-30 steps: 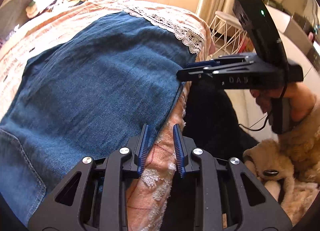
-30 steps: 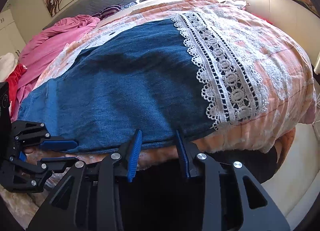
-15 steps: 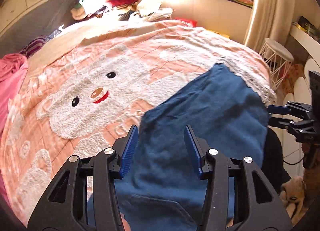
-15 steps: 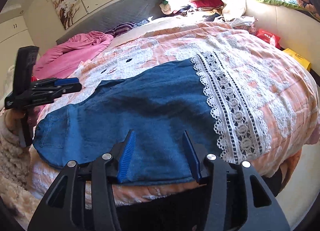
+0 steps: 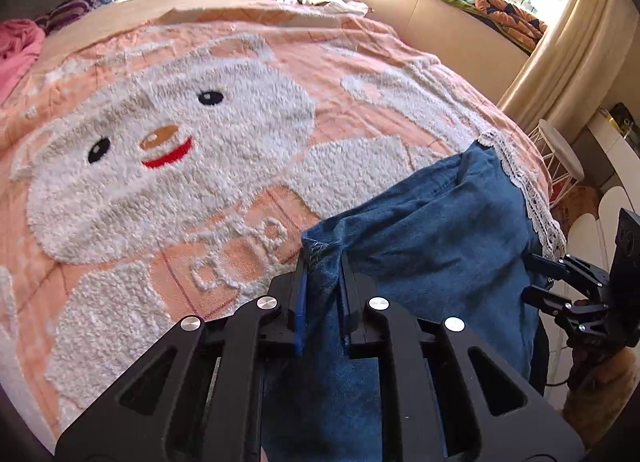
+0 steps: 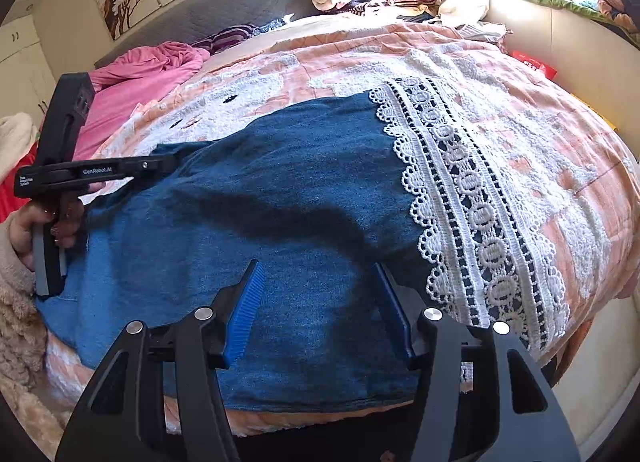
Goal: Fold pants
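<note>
Your left gripper (image 5: 322,282) has its jaws pinched on a bunched edge of the blue denim pants (image 5: 432,238) — the cloth rises in a small peak between the blue pads, lifted off the bedspread (image 5: 168,166). In the right wrist view that same gripper (image 6: 168,161) reaches in from the left and meets the pants' far left edge, with your hand (image 6: 36,222) wrapped around its handle. The pants (image 6: 280,198) lie spread across the near side of the bed, on the peach bedspread with its fluffy white bear design, and their lower edge runs along the edge of the mattress. Just right of the denim, a band of white lace trim (image 6: 468,198) lies over the pants' right end. Your right gripper (image 6: 320,314) hovers over the pants' near portion with its jaws spread wide — nothing between the pads. At the far right, its dark frame (image 5: 576,302) shows beside the bed's edge.
</note>
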`<state>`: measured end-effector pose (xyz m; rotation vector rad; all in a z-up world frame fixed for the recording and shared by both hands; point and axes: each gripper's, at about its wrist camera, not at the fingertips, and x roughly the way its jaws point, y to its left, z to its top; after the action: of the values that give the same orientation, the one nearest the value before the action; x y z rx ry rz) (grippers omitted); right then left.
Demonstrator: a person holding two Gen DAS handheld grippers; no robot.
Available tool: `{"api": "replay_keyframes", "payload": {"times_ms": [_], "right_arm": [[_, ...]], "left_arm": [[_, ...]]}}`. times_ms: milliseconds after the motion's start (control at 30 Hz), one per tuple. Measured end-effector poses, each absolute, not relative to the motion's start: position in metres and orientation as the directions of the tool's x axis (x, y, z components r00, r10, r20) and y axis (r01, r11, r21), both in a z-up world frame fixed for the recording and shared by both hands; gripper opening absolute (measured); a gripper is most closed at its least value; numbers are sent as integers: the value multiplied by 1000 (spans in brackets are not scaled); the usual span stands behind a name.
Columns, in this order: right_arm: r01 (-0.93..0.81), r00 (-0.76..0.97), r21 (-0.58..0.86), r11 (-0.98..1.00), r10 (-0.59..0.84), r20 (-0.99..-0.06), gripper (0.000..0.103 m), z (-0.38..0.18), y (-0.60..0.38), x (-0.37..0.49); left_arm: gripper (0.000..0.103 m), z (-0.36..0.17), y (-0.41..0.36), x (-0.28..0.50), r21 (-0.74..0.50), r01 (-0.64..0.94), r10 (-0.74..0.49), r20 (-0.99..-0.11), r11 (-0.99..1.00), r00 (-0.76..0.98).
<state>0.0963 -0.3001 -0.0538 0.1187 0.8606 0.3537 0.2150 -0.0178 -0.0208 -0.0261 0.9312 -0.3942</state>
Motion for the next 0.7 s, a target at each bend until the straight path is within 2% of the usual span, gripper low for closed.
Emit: {"api": "replay_keyframes", "payload": {"times_ms": [67, 233, 367, 500, 700], "right_arm": [[-250, 602, 229, 941, 337, -724, 55, -53, -298, 95], [-270, 588, 211, 940, 334, -737, 57, -51, -295, 95], [-267, 651, 244, 932, 361, -668, 57, -16, -319, 102], [-245, 692, 208, 947, 321, -647, 57, 11, -345, 147], [-225, 553, 295, 929, 371, -746, 57, -21, -365, 232]], "left_arm": [[7, -10, -14, 213, -189, 338, -360, -739, 922, 569], [8, -42, -17, 224, -183, 315, -330, -788, 931, 519], [10, -42, -14, 222, -185, 317, -336, -775, 930, 535], [11, -43, -12, 221, -198, 316, -347, -768, 928, 538], [11, -44, -12, 219, -200, 318, -351, -762, 927, 545]]}}
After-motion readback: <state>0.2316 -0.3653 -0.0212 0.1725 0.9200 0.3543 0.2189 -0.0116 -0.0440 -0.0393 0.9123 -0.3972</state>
